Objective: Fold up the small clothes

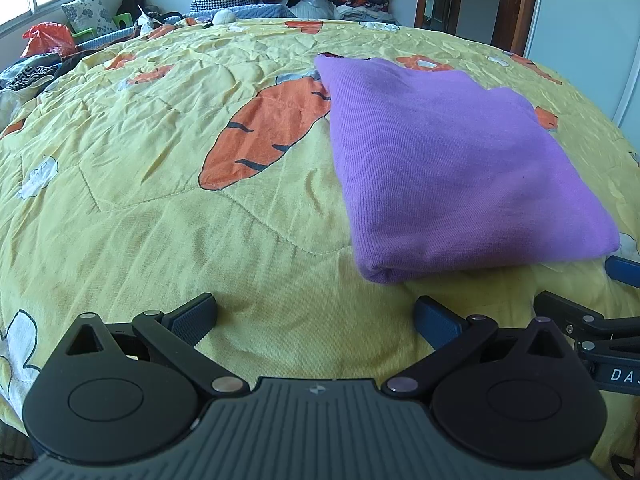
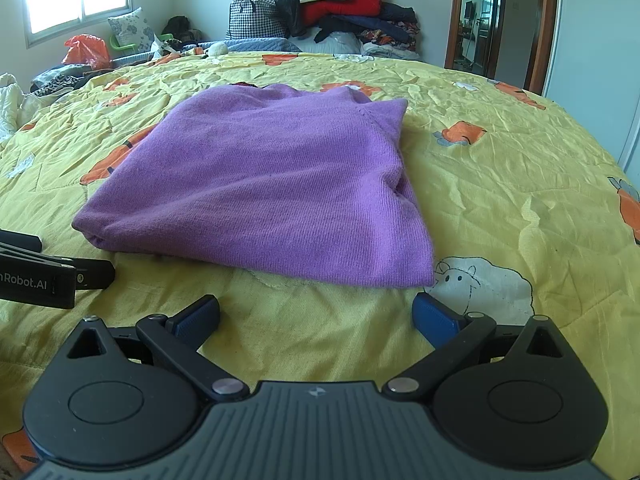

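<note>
A purple knit garment (image 1: 452,160) lies folded into a thick rectangle on the yellow carrot-print bedspread (image 1: 180,220). It also shows in the right wrist view (image 2: 272,184). My left gripper (image 1: 316,318) is open and empty, just in front of the garment's near left corner. My right gripper (image 2: 316,316) is open and empty, just in front of the garment's near edge. The right gripper's side shows at the right edge of the left wrist view (image 1: 600,328). The left gripper's side shows at the left edge of the right wrist view (image 2: 48,276).
A pile of clothes (image 2: 340,8) and a houndstooth bag (image 2: 252,16) stand at the bed's far end. A pillow (image 2: 130,26) and an orange plastic bag (image 2: 86,50) lie far left under the window. A doorway (image 2: 480,16) is far right.
</note>
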`<state>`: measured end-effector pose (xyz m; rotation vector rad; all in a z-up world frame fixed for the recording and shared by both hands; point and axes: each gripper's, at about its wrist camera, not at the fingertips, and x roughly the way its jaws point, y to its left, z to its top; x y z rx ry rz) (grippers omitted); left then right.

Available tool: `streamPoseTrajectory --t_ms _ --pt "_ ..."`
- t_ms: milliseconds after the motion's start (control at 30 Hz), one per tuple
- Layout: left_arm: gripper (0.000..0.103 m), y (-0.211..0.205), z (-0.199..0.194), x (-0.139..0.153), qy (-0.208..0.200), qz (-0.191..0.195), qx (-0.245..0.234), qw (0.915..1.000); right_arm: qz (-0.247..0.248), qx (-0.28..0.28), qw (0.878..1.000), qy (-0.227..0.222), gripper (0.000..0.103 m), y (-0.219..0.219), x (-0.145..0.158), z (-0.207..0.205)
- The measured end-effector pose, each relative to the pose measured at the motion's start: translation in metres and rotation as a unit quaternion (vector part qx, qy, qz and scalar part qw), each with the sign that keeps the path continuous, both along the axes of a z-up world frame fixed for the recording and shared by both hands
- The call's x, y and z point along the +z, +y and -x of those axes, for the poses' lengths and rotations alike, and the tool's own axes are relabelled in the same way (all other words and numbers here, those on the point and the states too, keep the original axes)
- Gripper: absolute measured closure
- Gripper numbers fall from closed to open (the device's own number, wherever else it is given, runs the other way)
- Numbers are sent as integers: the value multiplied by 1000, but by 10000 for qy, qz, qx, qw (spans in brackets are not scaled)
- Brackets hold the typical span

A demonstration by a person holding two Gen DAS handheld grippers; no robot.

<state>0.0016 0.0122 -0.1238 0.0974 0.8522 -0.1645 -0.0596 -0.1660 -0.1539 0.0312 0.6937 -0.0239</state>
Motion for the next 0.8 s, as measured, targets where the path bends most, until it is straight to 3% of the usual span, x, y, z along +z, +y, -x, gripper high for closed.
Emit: streamPoseTrajectory --t_ms 800 --pt "0 -1 0 2 -30 23 8 10000 0 1 10000 -1 0 0 0 0"
